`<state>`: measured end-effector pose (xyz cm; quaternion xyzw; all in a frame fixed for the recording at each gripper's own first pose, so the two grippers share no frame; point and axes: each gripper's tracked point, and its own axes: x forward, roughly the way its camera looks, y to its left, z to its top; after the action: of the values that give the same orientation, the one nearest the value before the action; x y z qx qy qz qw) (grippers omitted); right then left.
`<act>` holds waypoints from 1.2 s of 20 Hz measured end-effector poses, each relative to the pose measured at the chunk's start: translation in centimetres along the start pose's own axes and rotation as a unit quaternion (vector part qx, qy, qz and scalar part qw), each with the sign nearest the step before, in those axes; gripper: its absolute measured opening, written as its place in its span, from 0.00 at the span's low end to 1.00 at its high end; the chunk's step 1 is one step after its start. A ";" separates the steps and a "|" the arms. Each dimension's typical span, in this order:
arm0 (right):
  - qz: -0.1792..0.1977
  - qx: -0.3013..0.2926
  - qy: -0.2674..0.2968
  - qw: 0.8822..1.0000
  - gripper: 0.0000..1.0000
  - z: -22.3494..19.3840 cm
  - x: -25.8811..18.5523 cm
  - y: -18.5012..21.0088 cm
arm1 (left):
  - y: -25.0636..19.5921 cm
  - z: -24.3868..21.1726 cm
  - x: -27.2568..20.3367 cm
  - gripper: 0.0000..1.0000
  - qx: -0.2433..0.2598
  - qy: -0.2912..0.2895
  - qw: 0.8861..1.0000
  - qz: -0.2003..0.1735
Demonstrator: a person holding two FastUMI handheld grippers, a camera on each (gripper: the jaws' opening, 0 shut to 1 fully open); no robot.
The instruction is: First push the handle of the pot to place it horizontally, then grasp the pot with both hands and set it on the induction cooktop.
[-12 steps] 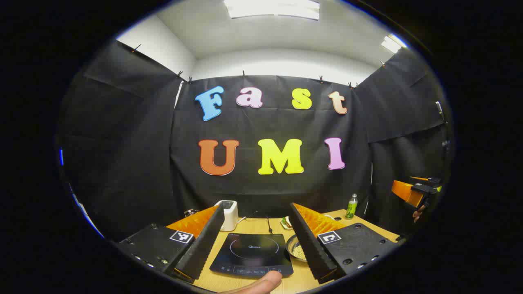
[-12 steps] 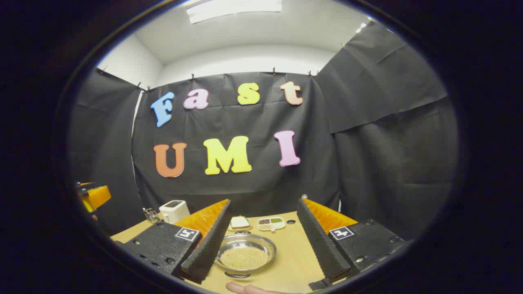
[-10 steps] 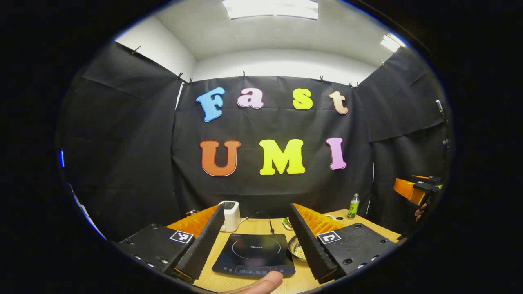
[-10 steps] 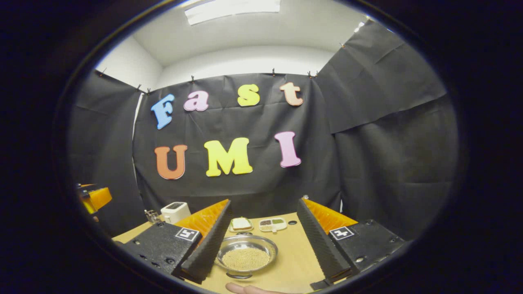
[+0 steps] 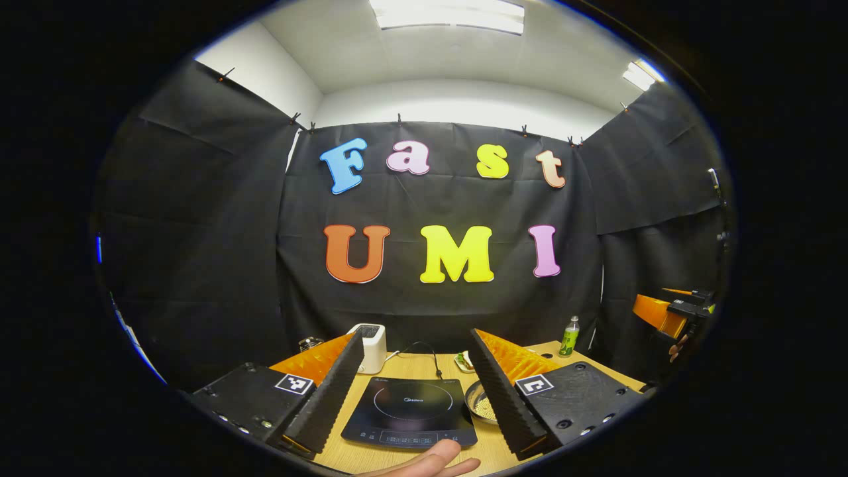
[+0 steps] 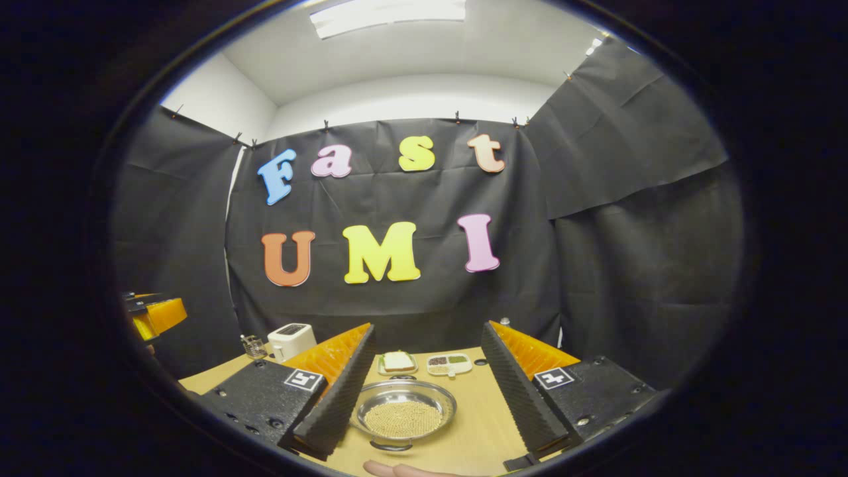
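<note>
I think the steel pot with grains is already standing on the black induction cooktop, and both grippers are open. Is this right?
Not quite. The pot stands on the wooden table beside the induction cooktop, to its right in the left gripper view, not on it. The rest holds: the left gripper and the right gripper are both open.

My left gripper (image 5: 414, 384) is held level with its jaws spread wide, a fingertip (image 5: 434, 457) of mine just under them; my right gripper (image 6: 424, 391) sits level too, jaws equally wide, nothing between them
</note>
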<state>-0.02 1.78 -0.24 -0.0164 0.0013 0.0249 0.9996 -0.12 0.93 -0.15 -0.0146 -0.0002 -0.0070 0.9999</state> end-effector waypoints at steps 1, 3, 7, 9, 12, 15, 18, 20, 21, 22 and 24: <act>0.001 -0.001 0.002 1.000 0.96 -0.2 0.1 0.2 | 0.1 0.0 -0.1 0.95 0.001 -0.003 1.000 0.000; 0.010 -0.002 0.005 1.000 0.96 -0.4 0.2 1.0 | 0.2 -0.1 -0.4 0.95 -0.004 -0.007 1.000 0.000; 0.041 0.006 0.010 0.999 0.96 -0.7 0.3 2.9 | 0.2 -1.0 -0.6 0.95 -0.004 0.005 1.000 -0.005; 0.039 0.003 0.010 0.999 0.96 -0.9 0.5 3.1 | 0.4 -1.1 -0.6 0.95 -0.003 0.006 1.000 -0.004; 0.035 -0.003 0.014 0.999 0.96 -1.3 0.6 3.3 | 0.2 -1.1 -0.8 0.95 -0.014 0.000 1.000 -0.017; 0.035 -0.004 0.016 0.999 0.96 -1.5 1.0 3.4 | -0.6 -0.8 -1.1 0.94 -0.026 -0.005 0.999 -0.040; 0.050 0.008 0.012 0.999 0.96 -1.6 1.3 4.2 | -0.2 -0.9 -1.3 0.95 -0.021 -0.004 0.999 -0.040; 0.053 0.007 0.023 0.998 0.96 -2.5 1.6 4.4 | 0.1 -1.2 -1.2 0.95 -0.021 -0.004 0.999 -0.036; 0.053 0.005 0.030 0.998 0.96 -2.9 1.8 4.4 | 0.2 -1.3 -1.1 0.95 -0.022 -0.004 0.999 -0.036; 0.059 0.005 0.040 0.997 1.00 -3.6 2.2 4.8 | 0.2 -1.4 -1.2 0.94 -0.024 -0.002 0.999 -0.035; 0.062 0.010 0.066 0.996 0.96 -5.3 2.9 5.0 | 0.4 -1.6 -1.1 0.95 -0.026 -0.002 0.999 -0.032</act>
<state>2.60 6.73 -5.68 -0.0084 0.0687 0.0858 0.9939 -1.26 1.27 -1.74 -0.0408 -0.0024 -0.0391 0.9984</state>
